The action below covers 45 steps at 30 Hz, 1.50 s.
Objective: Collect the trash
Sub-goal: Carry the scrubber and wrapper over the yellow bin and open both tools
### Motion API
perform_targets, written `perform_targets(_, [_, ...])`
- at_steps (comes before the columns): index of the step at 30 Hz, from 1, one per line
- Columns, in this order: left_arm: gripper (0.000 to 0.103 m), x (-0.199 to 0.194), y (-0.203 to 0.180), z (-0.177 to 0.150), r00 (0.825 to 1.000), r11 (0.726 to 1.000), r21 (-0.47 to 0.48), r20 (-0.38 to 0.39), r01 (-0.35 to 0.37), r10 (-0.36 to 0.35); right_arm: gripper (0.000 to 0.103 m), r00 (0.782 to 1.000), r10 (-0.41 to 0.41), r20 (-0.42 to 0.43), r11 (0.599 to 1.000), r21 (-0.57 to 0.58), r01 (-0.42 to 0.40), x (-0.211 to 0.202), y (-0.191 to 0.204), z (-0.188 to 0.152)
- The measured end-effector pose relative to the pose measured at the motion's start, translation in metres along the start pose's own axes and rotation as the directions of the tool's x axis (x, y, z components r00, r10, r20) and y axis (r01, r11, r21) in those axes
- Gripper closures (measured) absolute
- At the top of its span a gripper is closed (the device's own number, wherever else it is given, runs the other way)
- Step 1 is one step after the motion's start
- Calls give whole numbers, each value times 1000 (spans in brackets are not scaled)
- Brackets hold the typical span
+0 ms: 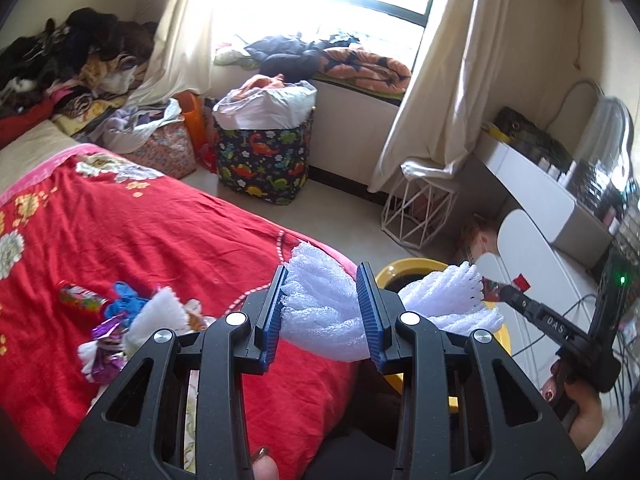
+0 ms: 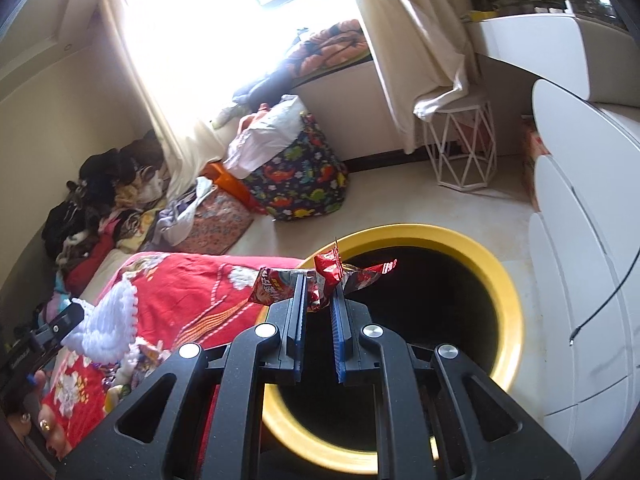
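Observation:
My left gripper is shut on a white foam net sleeve, whose far end fans out over the yellow-rimmed bin. My right gripper is shut on a red snack wrapper, held above the dark mouth of the yellow-rimmed bin. In the left wrist view the right gripper shows at the right with the red wrapper at its tip. More trash lies on the red bedspread: a colourful wrapper, a blue scrap, a purple foil and white foam.
A dinosaur-print basket with a white bag stands by the window. A white wire stool and a white dresser are at the right. Clothes pile up at the bed's far end. A hand holds the right gripper.

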<state>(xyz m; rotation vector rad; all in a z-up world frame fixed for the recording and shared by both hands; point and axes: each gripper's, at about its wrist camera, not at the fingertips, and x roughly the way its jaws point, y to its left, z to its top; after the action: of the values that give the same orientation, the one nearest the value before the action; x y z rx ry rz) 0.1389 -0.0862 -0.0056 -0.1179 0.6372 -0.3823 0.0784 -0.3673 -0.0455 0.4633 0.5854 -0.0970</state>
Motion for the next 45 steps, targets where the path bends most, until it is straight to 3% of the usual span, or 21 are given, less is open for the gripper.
perform_targets(16, [74, 55, -54, -17, 993, 987, 160, -114, -15, 33, 92, 995, -91, -30, 996, 21, 92, 5, -31, -4])
perform_targets(27, [73, 106, -90, -35, 976, 960, 277, -217, 42, 20, 89, 989, -134, -65, 990, 43, 137, 18, -49, -7])
perform_targets(34, [70, 124, -101, -41, 967, 957, 279, -255, 84, -11, 89, 986, -138, -90, 988, 57, 143, 25, -54, -10])
perform_targets(38, [68, 133, -105, -42, 962, 955, 276, -270, 106, -29, 83, 985, -142, -101, 987, 62, 148, 29, -57, -9])
perform_targets(41, [61, 135, -107, -43, 960, 955, 270, -277, 126, -48, 77, 984, -146, -106, 986, 70, 153, 30, -58, -10])
perform_targets(45, [29, 132, -107, -42, 963, 959, 256, -265, 122, -52, 64, 983, -153, -100, 984, 71, 161, 30, -59, -10])
